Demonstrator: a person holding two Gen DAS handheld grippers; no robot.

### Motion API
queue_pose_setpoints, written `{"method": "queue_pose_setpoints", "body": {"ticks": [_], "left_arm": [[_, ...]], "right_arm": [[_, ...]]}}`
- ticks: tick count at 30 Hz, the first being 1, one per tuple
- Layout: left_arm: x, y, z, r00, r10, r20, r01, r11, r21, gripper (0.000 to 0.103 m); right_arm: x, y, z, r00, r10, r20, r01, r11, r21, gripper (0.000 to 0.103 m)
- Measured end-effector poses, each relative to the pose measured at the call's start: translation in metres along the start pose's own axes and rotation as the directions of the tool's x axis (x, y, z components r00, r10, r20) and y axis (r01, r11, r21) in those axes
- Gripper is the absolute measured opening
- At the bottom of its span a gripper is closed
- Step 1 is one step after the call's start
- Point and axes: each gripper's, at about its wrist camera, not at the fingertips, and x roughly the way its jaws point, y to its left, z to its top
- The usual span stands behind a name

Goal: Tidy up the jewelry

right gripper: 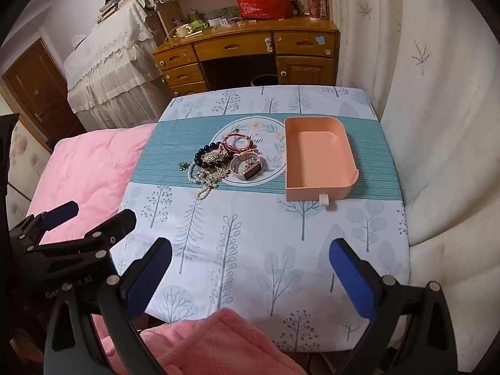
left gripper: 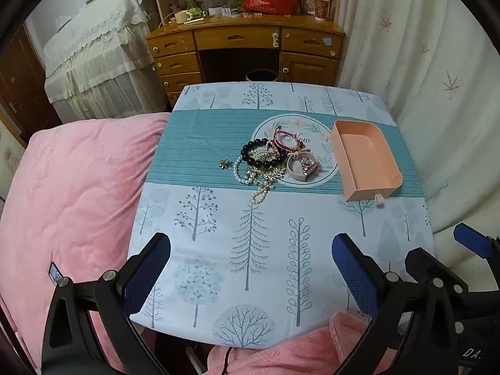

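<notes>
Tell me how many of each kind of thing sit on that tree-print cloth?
Pink tray: 1
Black bead bracelet: 1
Red cord bracelet: 1
Pearl strand: 1
Watch with pale strap: 1
Small star-shaped brooch: 1
Sparkly silver piece, tangled in the pile: at least 1
Total: 7

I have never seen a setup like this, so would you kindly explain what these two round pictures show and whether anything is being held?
There is no robot arm here: a person holds a two-finger clamp in each hand, each with a fisheye camera looking along its fingers. One picture comes from the left hand-held gripper, the other from the right hand-held gripper. Both hover open over a table with a tree-print cloth and hold nothing. On the cloth lies a tangled jewelry pile: black beads, pearls, a red bracelet, a watch. Right of the pile sits an empty pink tray.
</notes>
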Motion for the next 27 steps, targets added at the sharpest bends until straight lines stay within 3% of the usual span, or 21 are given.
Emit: {"method": "queue_pose_setpoints", "body": {"ticks": [8, 27], "left_arm": [[0.008, 0.001, 0.002, 0.999, -0.001, -0.043, 0.002, 1.0, 0.005, 0.102], [0.01, -0.005, 0.002, 0.999, 0.004, -0.034, -0.005, 1.0, 0.0, 0.102]], "right_arm": [[0.002, -0.004, 0.003, 1.0, 0.011, -0.002, -0.011, 1.0, 0.001, 0.101], [-0.002, -0.007, 0.007, 1.0, 0.001, 0.014, -0.001, 1.0, -0.005, 0.101]]}}
